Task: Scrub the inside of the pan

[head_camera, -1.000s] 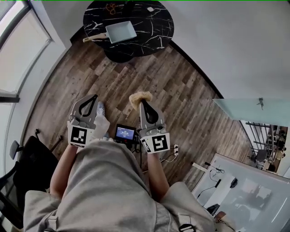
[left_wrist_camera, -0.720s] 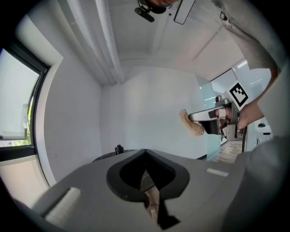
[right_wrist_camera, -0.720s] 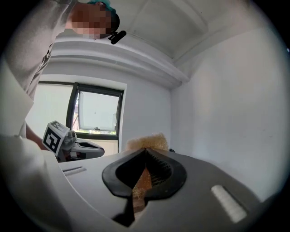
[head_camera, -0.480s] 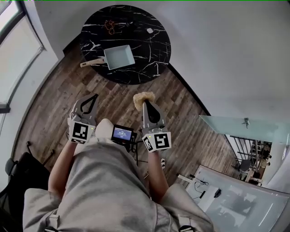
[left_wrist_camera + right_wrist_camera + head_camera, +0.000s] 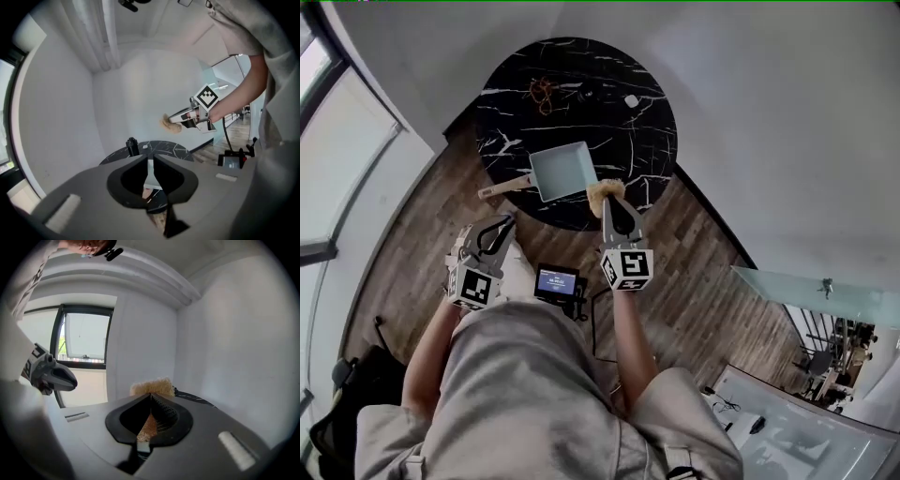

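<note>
At twelve o'clock, a black round table point(image 5: 642, 141) veined with white marble lines carries a pale blue-grey square pan point(image 5: 563, 172) with a light wooden handle point(image 5: 500, 188), a tan fibrous scrubber point(image 5: 606, 192) at its four o'clock, amid brown wood-plank floor point(image 5: 403, 262) and white walls point(image 5: 769, 94), with a beige-grey shirt point(image 5: 534, 394) at six o'clock.

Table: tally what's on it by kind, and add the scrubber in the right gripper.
Square pale-blue pan with wooden handle: 1
Orange-brown tangle, too small to identify: 1
Small white object: 1
Small black upright object: 1
Tan scrubber, held in right gripper: 1
Total: 5
</note>
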